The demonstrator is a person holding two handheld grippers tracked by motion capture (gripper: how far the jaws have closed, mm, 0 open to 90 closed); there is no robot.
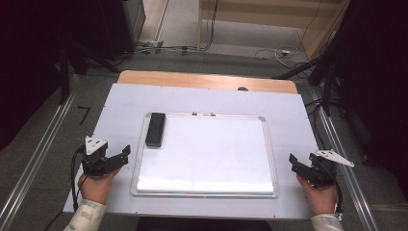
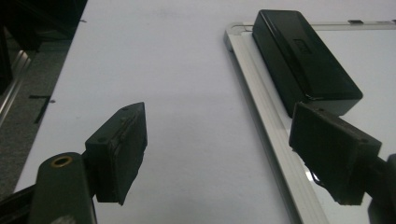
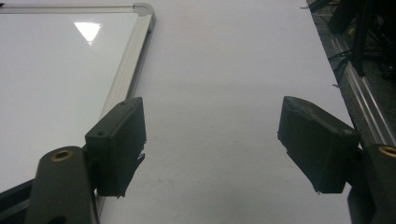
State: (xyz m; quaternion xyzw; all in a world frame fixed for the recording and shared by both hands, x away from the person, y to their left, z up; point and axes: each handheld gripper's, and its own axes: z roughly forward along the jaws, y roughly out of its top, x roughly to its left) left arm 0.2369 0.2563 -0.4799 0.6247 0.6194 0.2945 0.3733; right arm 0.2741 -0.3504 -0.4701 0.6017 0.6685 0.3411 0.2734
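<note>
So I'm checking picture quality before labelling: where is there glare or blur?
High view: soft glare along the whiteboard's near edge, dark room corners. Right gripper view: a bright triangular reflection on the board, close jaws soft. Left gripper view: the black eraser shows a faint sheen, near jaws blurred.

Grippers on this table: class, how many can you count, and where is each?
2. The left gripper hovers open beside the whiteboard's left edge, near the eraser; the right gripper hovers open off its right edge.
</note>
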